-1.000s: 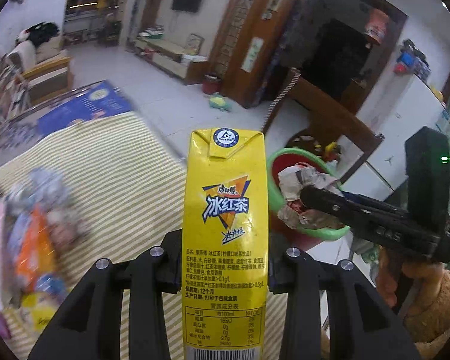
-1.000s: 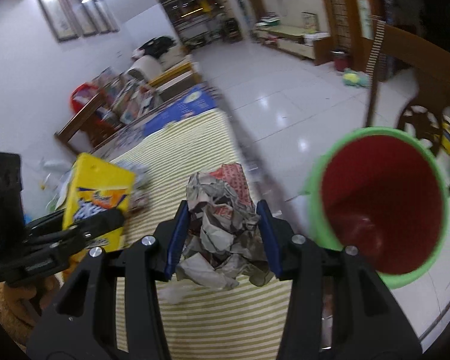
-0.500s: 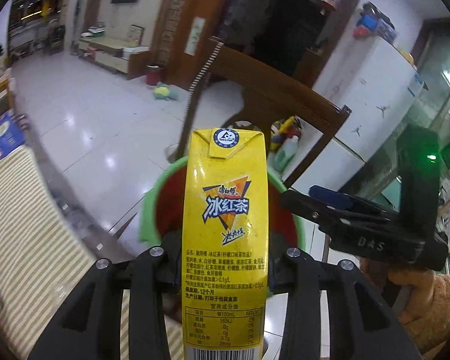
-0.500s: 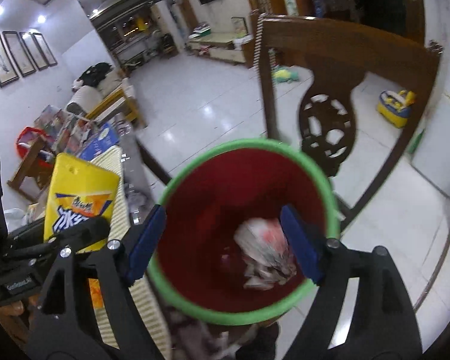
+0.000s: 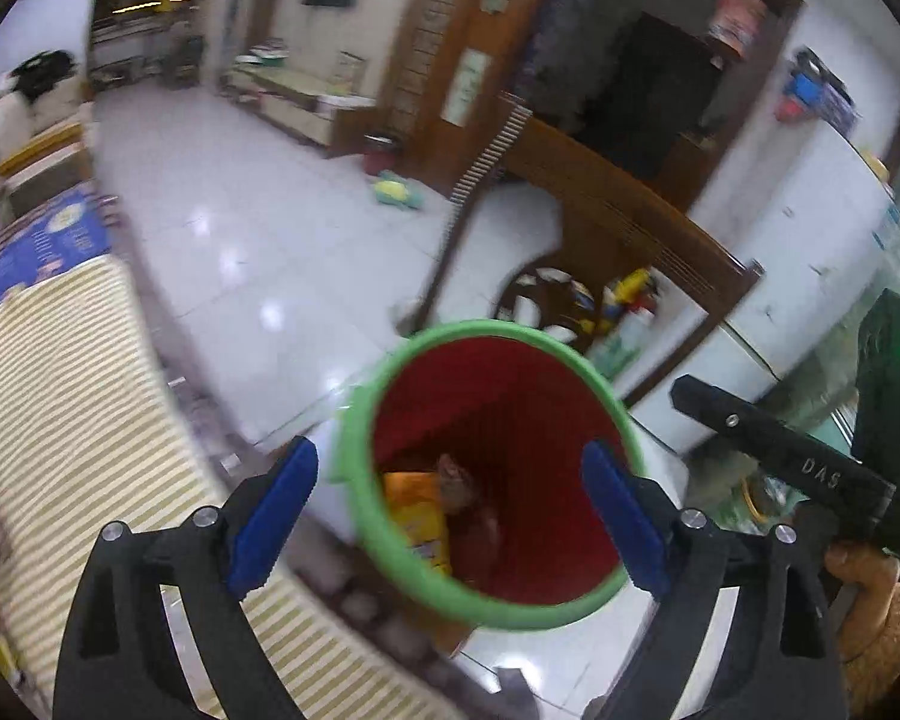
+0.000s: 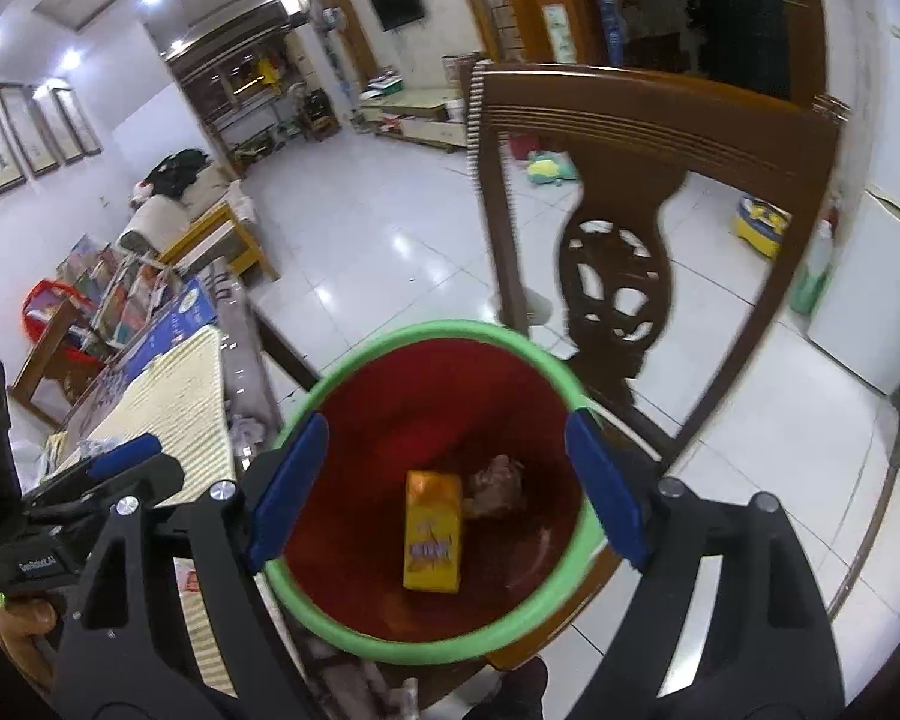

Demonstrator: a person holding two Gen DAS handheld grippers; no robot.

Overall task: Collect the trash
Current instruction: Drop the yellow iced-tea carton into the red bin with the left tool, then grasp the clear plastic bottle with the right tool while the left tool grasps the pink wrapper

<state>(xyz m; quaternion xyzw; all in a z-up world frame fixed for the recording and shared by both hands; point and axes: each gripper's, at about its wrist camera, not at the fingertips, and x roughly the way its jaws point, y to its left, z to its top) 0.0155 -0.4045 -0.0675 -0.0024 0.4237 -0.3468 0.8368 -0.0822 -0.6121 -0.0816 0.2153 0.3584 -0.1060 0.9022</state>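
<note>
A red bin with a green rim (image 5: pixel 354 480) (image 6: pixel 510 339) stands beside the table. A yellow drink carton (image 6: pixel 432 531) (image 5: pixel 417 519) and a crumpled paper wad (image 6: pixel 495 486) (image 5: pixel 453 480) lie on its bottom. My left gripper (image 5: pixel 450 507) is open and empty above the bin mouth. My right gripper (image 6: pixel 447 489) is open and empty, also above the bin. The right gripper shows at the right of the left wrist view (image 5: pixel 786 462); the left gripper shows at the left of the right wrist view (image 6: pixel 90 480).
A striped yellow cloth covers the table (image 5: pixel 48 396) (image 6: pixel 168 396) left of the bin. A dark wooden chair (image 6: pixel 624 228) (image 5: pixel 618 222) stands just behind the bin. A white appliance (image 5: pixel 810 252) is at the right. White tiled floor (image 6: pixel 390 228) lies beyond.
My left gripper opened and the yellow carton dropped into the bin. One second ago my right gripper held the paper wad; it let go of it into the bin and stays open.
</note>
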